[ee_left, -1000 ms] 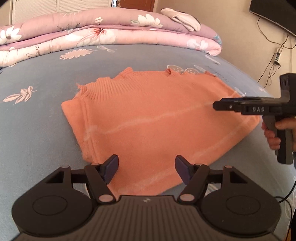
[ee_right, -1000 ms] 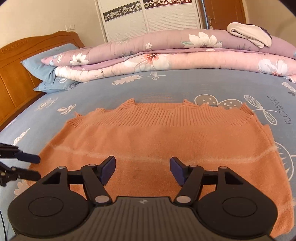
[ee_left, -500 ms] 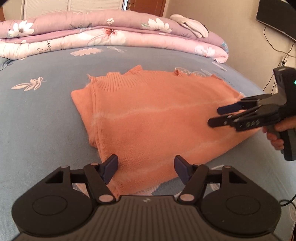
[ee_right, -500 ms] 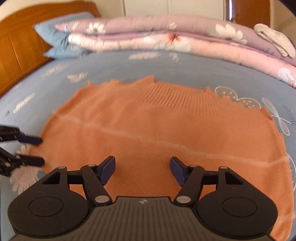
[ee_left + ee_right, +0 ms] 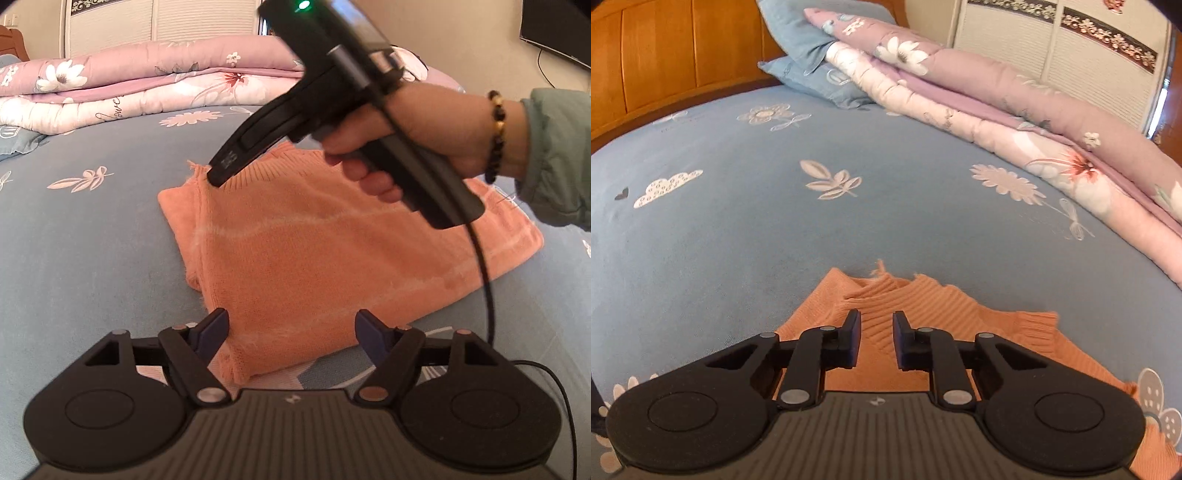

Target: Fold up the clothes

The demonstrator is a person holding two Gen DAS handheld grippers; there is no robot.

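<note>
Currently, items run from nearest to farthest.
Left gripper (image 5: 291,326): jaws wide and opening; the near corner of the orange sweater (image 5: 332,254) lies between the fingers, pads not pressing it.
Right gripper (image 5: 875,339): jaws narrow and closing; ribbed sweater knit shows in the gap, and contact cannot be confirmed.
Orange sweater: folded flat on the blue bedsheet (image 5: 92,240), directly ahead of both grippers.
Right hand (image 5: 424,129): wraps the right gripper's handle above the sweater; beaded bracelet (image 5: 496,133) at the wrist.
Quilt (image 5: 1015,122): folded pink floral stack beyond the sweater.
Pillows (image 5: 812,55): blue, against the wooden headboard (image 5: 665,55).
</note>
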